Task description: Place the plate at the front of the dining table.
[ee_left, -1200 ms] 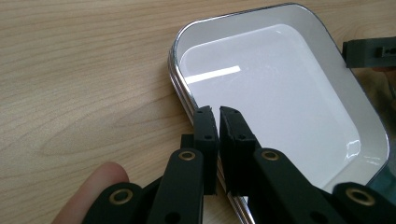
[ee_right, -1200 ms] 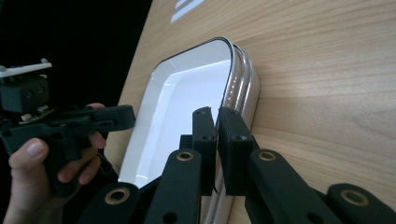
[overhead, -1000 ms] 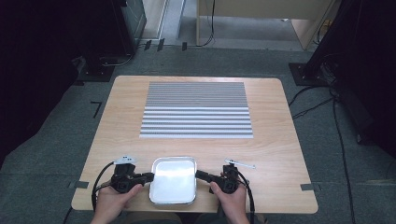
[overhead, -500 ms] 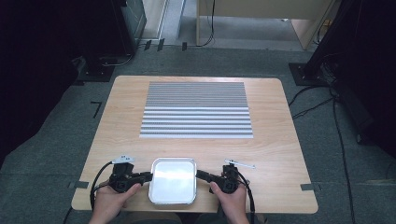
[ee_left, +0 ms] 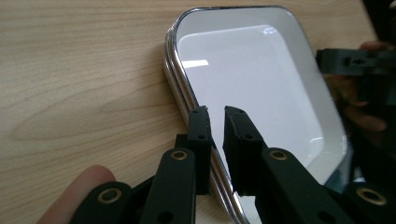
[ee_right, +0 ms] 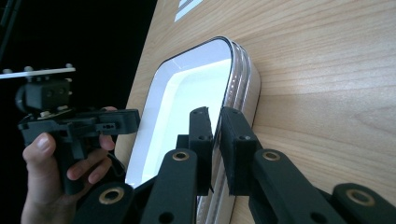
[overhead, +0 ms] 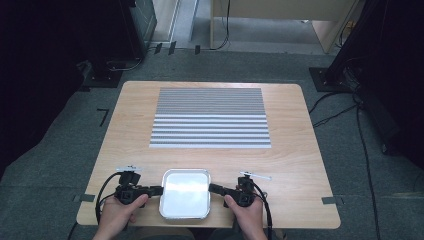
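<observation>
Your left hand-held gripper (overhead: 156,190) pinches the left rim of the metal tray (overhead: 185,194); in the left gripper view its two black jaws stand close together with the rolled edge of the tray (ee_left: 261,93) between them, one jaw inside the rim and one outside. Your right hand-held gripper (overhead: 215,189) grips the opposite rim in the same way: in the right gripper view its jaws sit nearly together over the tray's (ee_right: 187,98) right edge, and its jaws have just been opening a little with the rim between them. The tray sits flat on the table (overhead: 300,165) at the near edge, between your two hands, with its long sides running away from you. Its inside is white and bare and reflects the light. Farther up the table, well apart from the tray, lies a grey striped mat (overhead: 210,117). Your left hand (overhead: 117,212) and right hand (overhead: 247,212) come in from the bottom of the high view, each wrapped around its gripper body, and a black cable (overhead: 102,192) loops from the left one
</observation>
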Action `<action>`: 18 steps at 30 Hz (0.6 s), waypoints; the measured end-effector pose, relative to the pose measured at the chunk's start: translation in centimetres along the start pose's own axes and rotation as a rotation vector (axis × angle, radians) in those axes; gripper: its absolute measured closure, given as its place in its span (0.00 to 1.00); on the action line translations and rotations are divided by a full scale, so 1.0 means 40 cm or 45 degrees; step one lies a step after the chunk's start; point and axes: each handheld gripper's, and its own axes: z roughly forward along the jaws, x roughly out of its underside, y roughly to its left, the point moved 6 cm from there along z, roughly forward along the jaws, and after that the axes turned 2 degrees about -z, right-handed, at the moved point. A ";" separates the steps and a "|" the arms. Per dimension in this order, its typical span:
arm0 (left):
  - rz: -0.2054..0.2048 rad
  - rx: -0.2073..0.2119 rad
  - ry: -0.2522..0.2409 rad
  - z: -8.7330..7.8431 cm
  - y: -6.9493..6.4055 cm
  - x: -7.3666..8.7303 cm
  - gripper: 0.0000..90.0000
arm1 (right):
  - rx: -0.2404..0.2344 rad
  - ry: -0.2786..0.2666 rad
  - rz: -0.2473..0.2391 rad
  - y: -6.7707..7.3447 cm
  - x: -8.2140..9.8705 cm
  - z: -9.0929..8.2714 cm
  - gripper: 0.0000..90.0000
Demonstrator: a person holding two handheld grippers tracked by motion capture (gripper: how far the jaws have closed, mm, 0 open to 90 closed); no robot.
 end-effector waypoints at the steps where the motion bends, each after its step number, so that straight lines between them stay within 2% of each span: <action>1: 0.000 0.000 0.000 0.000 0.000 0.000 0.90 | 0.000 0.000 0.000 0.000 0.000 0.000 0.94; 2: -0.023 0.033 0.001 -0.001 0.005 -0.001 0.90 | -0.003 0.002 0.002 0.000 0.000 0.000 0.93; 3: -0.066 0.095 0.004 -0.003 0.013 -0.002 0.90 | -0.007 0.001 0.004 -0.001 0.000 0.000 0.93; 4: -0.081 0.116 0.004 -0.003 0.016 -0.003 0.90 | -0.009 0.001 0.005 -0.001 -0.001 0.000 0.93; 5: -0.081 0.116 0.004 -0.003 0.016 -0.003 0.89 | -0.009 0.001 0.005 -0.001 -0.001 0.000 0.93; 6: -0.095 0.141 0.009 -0.003 0.020 -0.003 0.89 | -0.011 0.000 0.007 -0.001 -0.001 0.000 0.93; 11: -0.100 0.157 0.014 -0.003 0.021 -0.003 0.87 | -0.015 -0.001 0.008 -0.002 -0.001 0.000 0.92; 12: -0.113 0.189 0.020 -0.002 0.024 -0.003 0.86 | -0.017 -0.002 0.012 -0.002 -0.001 0.001 0.92; 13: -0.113 0.189 0.020 -0.002 0.024 -0.003 0.85 | -0.021 -0.004 0.014 -0.002 -0.002 0.001 0.92; 14: -0.128 0.240 0.025 -0.002 0.031 -0.002 0.83 | -0.023 -0.003 0.019 -0.003 -0.002 0.001 0.92; 15: -0.128 0.240 0.025 -0.002 0.031 -0.002 0.82 | -0.024 -0.004 0.016 -0.004 -0.002 0.001 0.92; 17: -0.156 0.296 0.024 -0.001 0.038 -0.002 0.82 | -0.026 -0.006 0.018 -0.004 -0.002 0.001 0.92; 18: -0.176 0.343 0.024 -0.001 0.044 -0.002 0.80 | -0.026 -0.008 0.018 -0.004 -0.002 0.001 0.92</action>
